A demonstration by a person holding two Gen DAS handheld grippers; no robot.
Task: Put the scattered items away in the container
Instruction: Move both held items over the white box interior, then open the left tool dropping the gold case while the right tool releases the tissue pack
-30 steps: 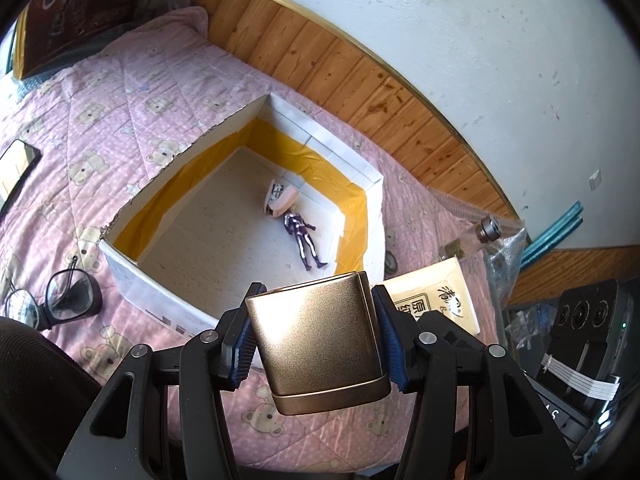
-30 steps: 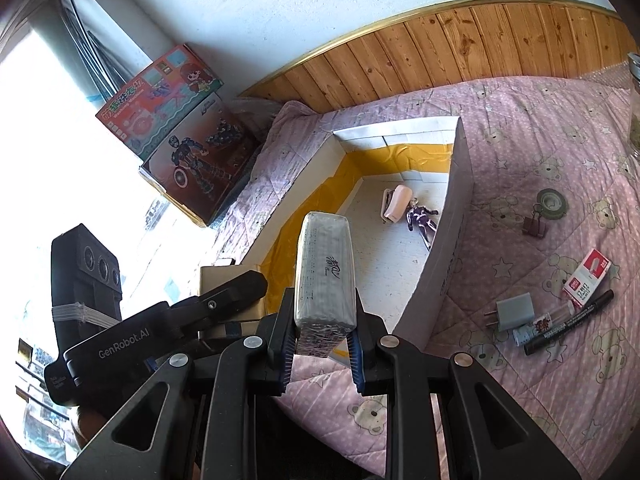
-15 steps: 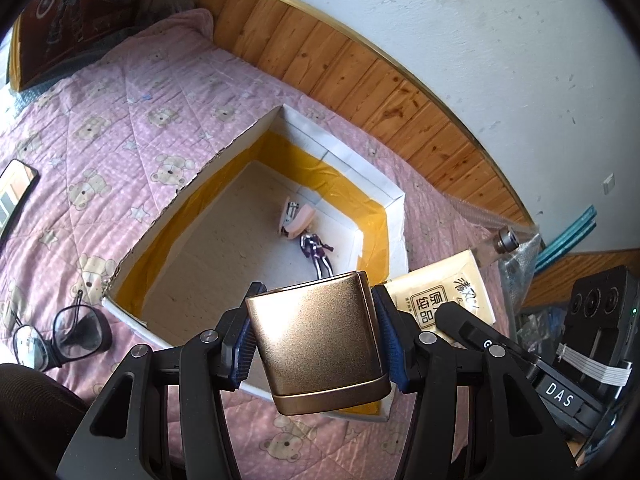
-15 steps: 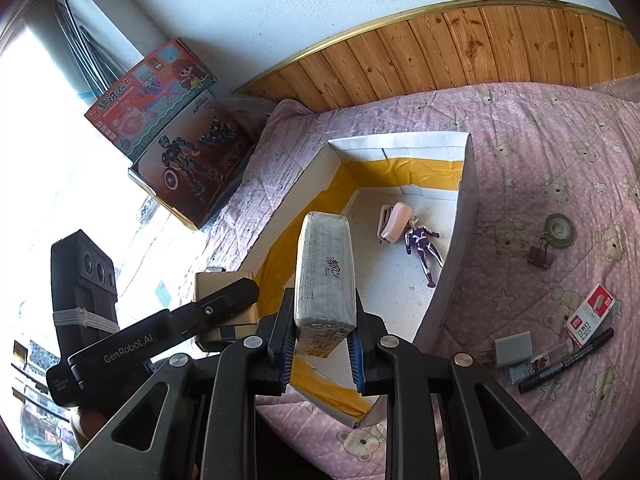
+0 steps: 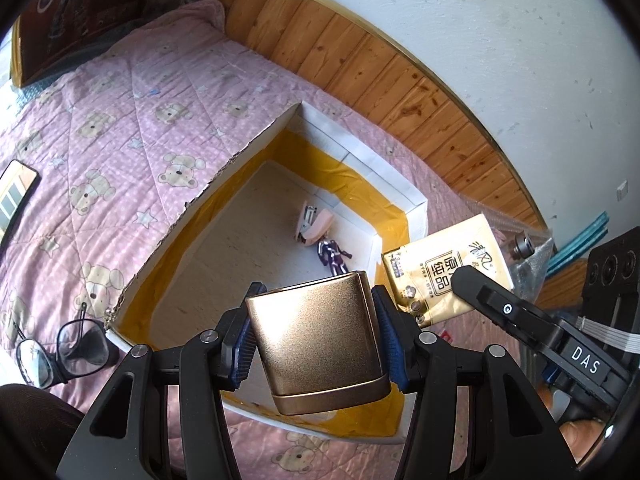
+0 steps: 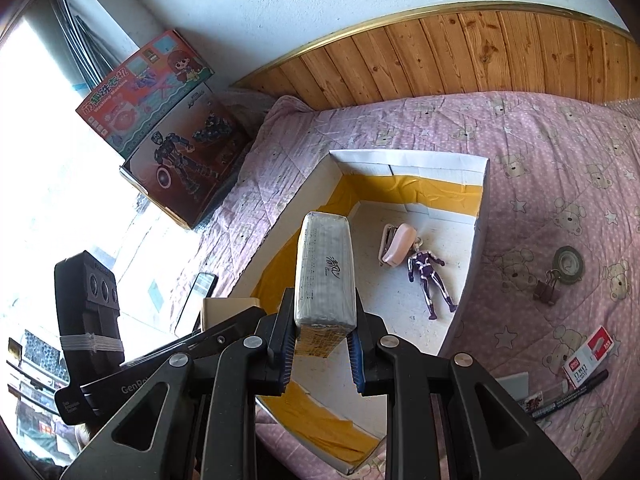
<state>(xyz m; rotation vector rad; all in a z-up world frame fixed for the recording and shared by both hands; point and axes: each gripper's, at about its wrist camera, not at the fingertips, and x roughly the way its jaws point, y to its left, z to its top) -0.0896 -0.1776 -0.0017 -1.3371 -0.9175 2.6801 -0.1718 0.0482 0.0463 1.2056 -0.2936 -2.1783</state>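
On the pink bear quilt (image 6: 560, 152), box (image 6: 404, 158) holds stapler (image 6: 396, 246) and figure (image 6: 430, 276); left tool (image 5: 318, 334) pinches gold tin (image 5: 316, 336), right tool (image 6: 322, 338) pinches tissue pack (image 6: 324, 268), both over box; marker (image 6: 576, 394), clip (image 6: 546, 290), tape (image 6: 568, 264) left outside.

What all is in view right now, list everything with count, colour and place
box: one, white with yellow lining, on the quilt
stapler: one, pink, inside box
toy figure: one, purple, inside box beside stapler
gold tin: one, held over box
tissue pack: one, cream, held over box
glasses: one pair, black, on quilt
phone: one, on quilt
tape roll: one, on quilt
binder clip: one, beside tape roll
staple packet: one, red and white, on quilt
marker: one, black, on quilt
toy cartons: two, stacked by wall
left gripper: shut on gold tin
right gripper: shut on tissue pack
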